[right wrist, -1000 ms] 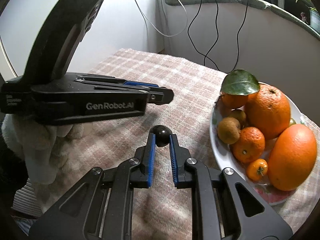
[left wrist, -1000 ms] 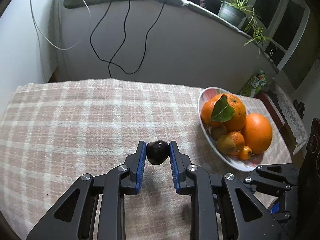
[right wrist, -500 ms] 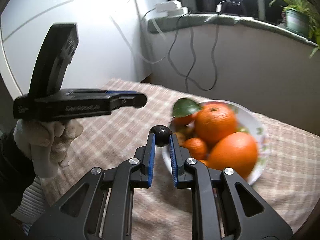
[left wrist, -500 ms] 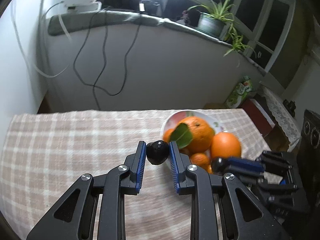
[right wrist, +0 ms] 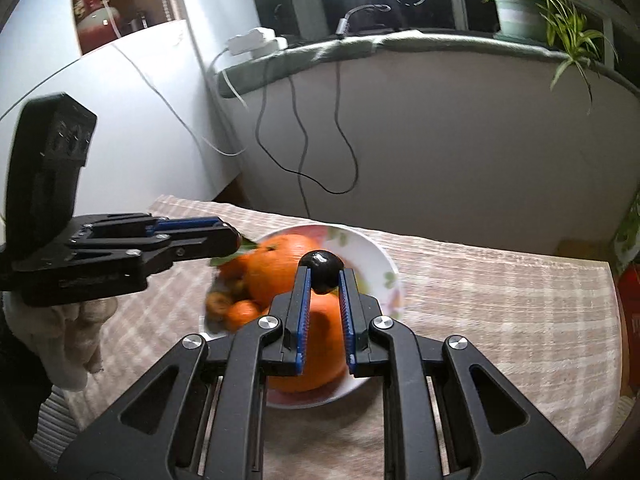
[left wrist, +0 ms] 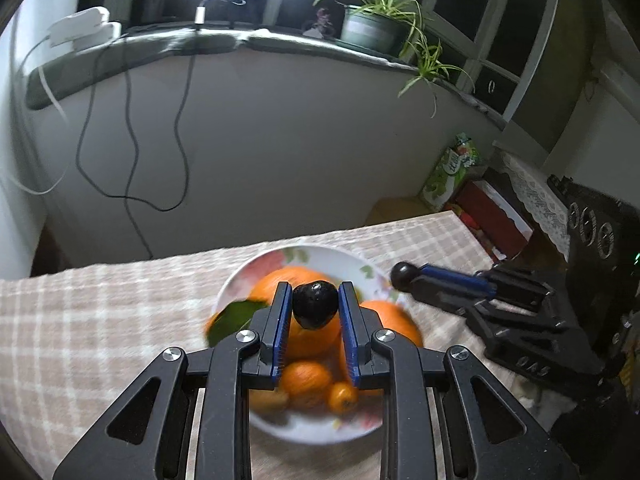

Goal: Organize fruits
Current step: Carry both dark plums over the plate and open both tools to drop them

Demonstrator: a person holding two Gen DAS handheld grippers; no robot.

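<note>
Each gripper pinches a small dark round fruit. My left gripper (left wrist: pixel 315 306) is shut on one dark fruit (left wrist: pixel 315 305) and hangs above the white flowered bowl (left wrist: pixel 360 270) of oranges (left wrist: pixel 394 320). My right gripper (right wrist: pixel 322 277) is shut on the other dark fruit (right wrist: pixel 321 276), also above that bowl (right wrist: pixel 376 258), over a big orange (right wrist: pixel 280 266). A green leaf (left wrist: pixel 232 318) lies on the fruit pile. In the left wrist view the right gripper (left wrist: pixel 404 275) comes in from the right; in the right wrist view the left gripper (right wrist: pixel 234 240) comes in from the left.
The bowl stands on a checked tablecloth (left wrist: pixel 100 320). A gloved hand (right wrist: pixel 68 332) holds the left tool. Behind the table run a wall, hanging cables (left wrist: pixel 132 152) and a sill with a potted plant (left wrist: pixel 372 28). Boxes (left wrist: pixel 456 164) stand on the floor at right.
Both grippers have risen and moved from the bare cloth to above the bowl, each still pinching its dark fruit. The bowl now sits straight under the fingertips in both views.
</note>
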